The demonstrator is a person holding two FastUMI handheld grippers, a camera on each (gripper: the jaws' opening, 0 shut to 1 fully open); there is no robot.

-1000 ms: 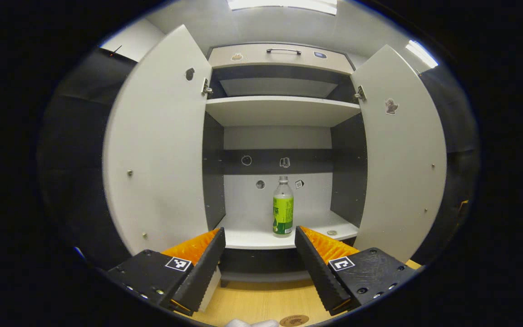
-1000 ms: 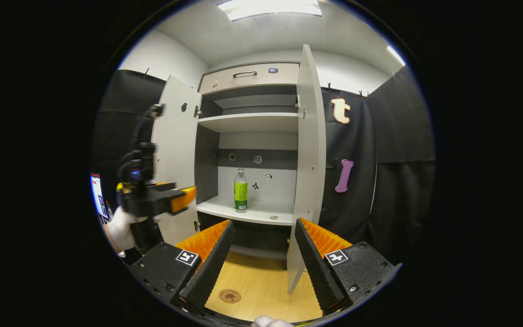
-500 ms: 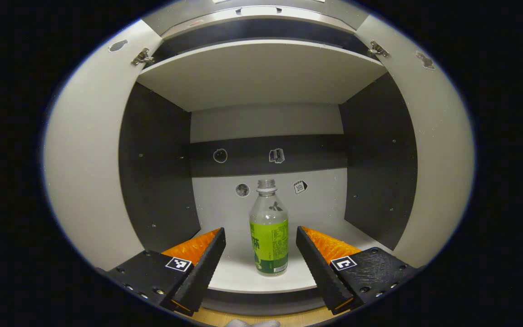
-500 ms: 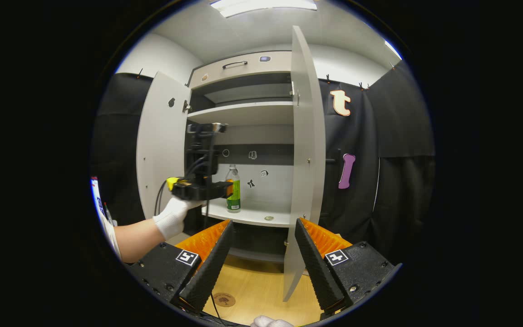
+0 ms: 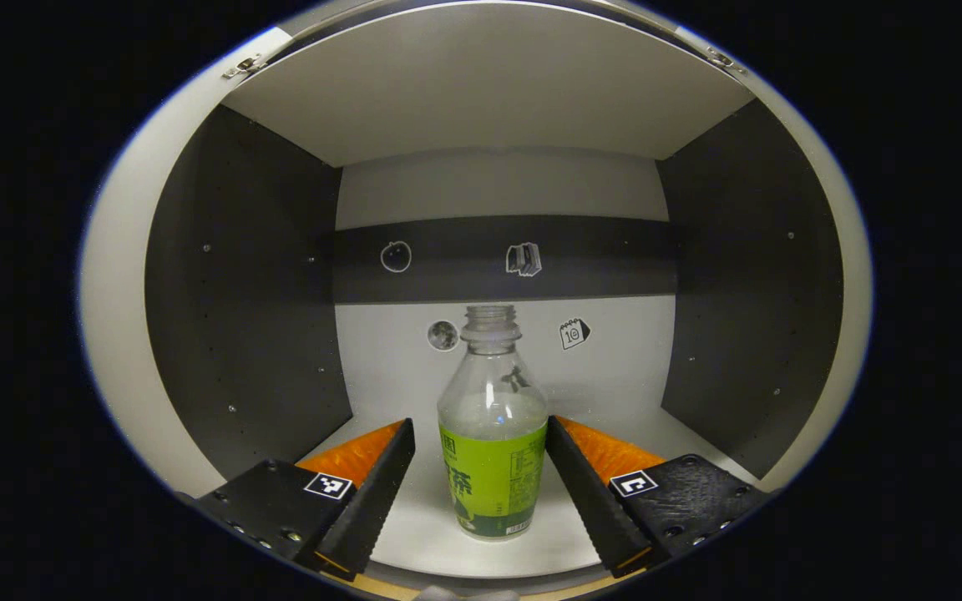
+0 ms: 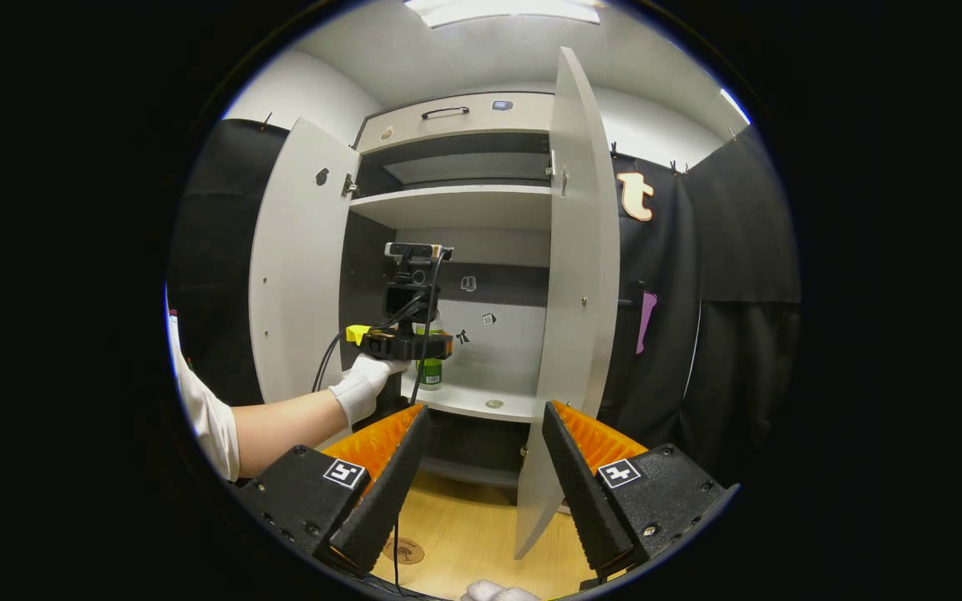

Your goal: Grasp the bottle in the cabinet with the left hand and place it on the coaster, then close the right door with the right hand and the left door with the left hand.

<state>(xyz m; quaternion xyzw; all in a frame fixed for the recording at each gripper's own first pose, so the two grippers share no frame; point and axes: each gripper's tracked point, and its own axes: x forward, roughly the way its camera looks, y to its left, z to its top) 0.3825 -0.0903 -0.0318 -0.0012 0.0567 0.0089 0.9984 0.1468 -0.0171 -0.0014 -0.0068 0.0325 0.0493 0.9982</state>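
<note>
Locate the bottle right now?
Left gripper view: bottle stands upright on the cabinet's lower shelf, centre, between the open left gripper fingers.

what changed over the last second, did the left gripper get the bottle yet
Not yet. The left gripper moved forward into the cabinet until the bottle stands between its open fingers; the right finger looks at or near the label, the left is apart. The bottle stayed upright on the shelf. The right gripper stayed open, outside, and both doors stayed open.
</note>
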